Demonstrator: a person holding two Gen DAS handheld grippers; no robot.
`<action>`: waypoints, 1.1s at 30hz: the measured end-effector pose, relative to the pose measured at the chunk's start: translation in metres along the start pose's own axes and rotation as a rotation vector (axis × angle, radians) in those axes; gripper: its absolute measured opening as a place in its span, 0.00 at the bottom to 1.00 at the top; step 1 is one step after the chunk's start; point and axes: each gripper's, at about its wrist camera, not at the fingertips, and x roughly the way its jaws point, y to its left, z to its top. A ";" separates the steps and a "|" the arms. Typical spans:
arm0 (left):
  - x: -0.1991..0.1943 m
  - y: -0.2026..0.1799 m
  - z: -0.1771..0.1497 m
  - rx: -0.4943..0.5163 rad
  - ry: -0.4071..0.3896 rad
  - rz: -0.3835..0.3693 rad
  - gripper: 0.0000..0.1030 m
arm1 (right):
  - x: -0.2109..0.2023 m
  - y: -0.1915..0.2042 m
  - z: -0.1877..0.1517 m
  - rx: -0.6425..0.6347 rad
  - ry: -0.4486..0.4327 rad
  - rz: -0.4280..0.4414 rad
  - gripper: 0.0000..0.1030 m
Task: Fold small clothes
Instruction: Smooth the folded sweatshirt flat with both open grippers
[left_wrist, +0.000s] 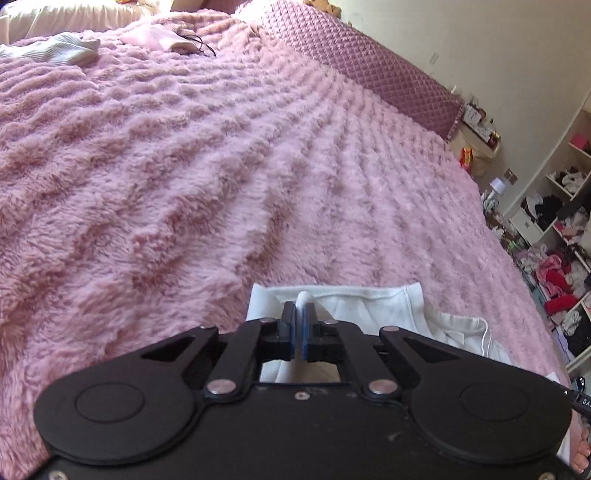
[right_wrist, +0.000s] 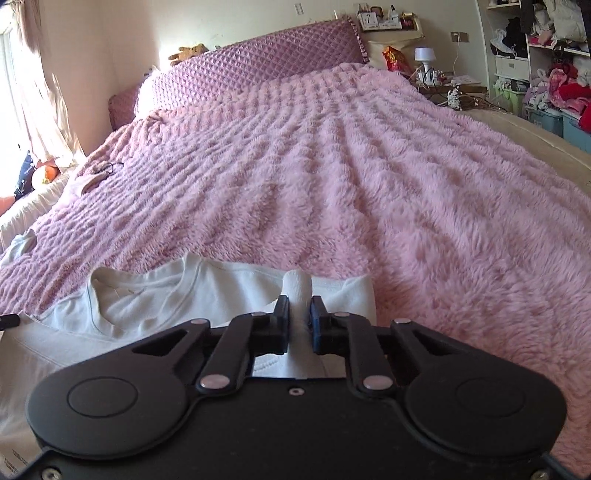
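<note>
White shirt (right_wrist: 155, 295) flat on pink blanket (right_wrist: 369, 184), near edge. Left gripper (left_wrist: 299, 314) pinching thin fold at shoulder; right gripper (right_wrist: 298, 306) pinching thicker bunch. Risk: thin pinch slips on lift, fluffy pile drags cloth, fold skews.

We see each gripper, left gripper (left_wrist: 299, 314) and right gripper (right_wrist: 299, 308), as matte black plate with two round discs, angled link arms and silver rivets. The fingers (left_wrist: 307, 325) carry blue inner pads.

I see a shaggy pink plush blanket (right_wrist: 369, 177), a smooth white cotton shirt (right_wrist: 147, 295), a quilted mauve headboard (right_wrist: 258, 66), and my matt black plastic claws.
</note>
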 end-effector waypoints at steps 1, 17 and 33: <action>0.000 0.000 0.003 -0.002 -0.008 -0.005 0.01 | 0.002 0.001 0.002 0.001 -0.003 0.004 0.10; 0.031 0.029 0.004 -0.060 0.111 0.128 0.05 | 0.025 -0.012 -0.008 0.051 0.077 -0.089 0.32; -0.056 -0.097 -0.138 0.206 0.305 -0.191 0.39 | -0.060 0.145 -0.115 -0.114 0.143 0.179 0.27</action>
